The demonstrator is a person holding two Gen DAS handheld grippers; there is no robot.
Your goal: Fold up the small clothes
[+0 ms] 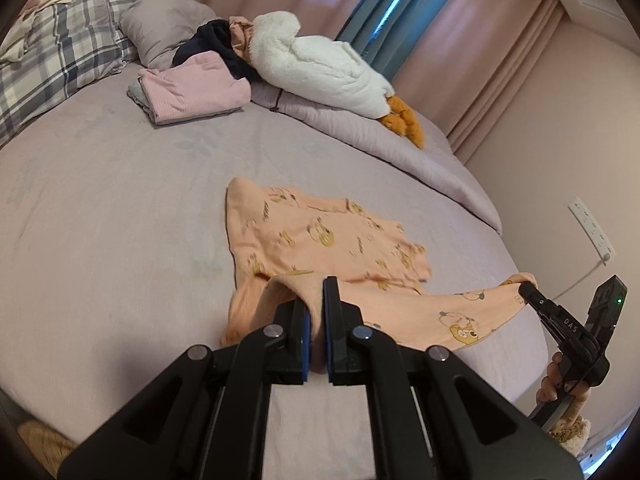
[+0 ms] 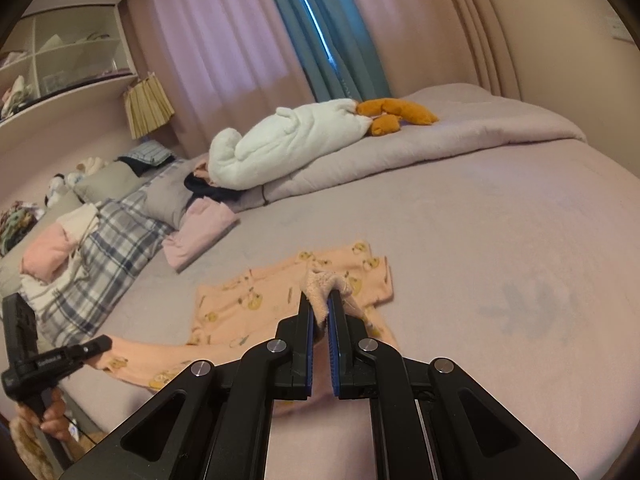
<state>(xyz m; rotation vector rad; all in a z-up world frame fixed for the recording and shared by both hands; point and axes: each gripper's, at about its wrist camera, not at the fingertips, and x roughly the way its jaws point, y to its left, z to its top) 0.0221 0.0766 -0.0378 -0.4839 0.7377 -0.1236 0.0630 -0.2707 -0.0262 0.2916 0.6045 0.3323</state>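
Note:
A small peach garment (image 1: 320, 236) printed with cartoon bears lies partly spread on the lilac bed sheet (image 1: 120, 220). My left gripper (image 1: 316, 292) is shut on its near edge, and the fabric bunches up between the blue pads. The right gripper (image 1: 526, 286) pinches the other end of that edge at the right, so a strip of cloth hangs stretched between the two. In the right wrist view my right gripper (image 2: 320, 298) is shut on a fold of the garment (image 2: 256, 300). The left gripper (image 2: 105, 342) holds the far end at the lower left.
Folded pink clothes (image 1: 192, 88) and a dark heap lie at the head of the bed by a plaid pillow (image 1: 60, 52). A white plush goose (image 1: 320, 64) rests on a rolled duvet (image 1: 380, 140). The bed's edge and a wall socket (image 1: 592, 224) are at the right.

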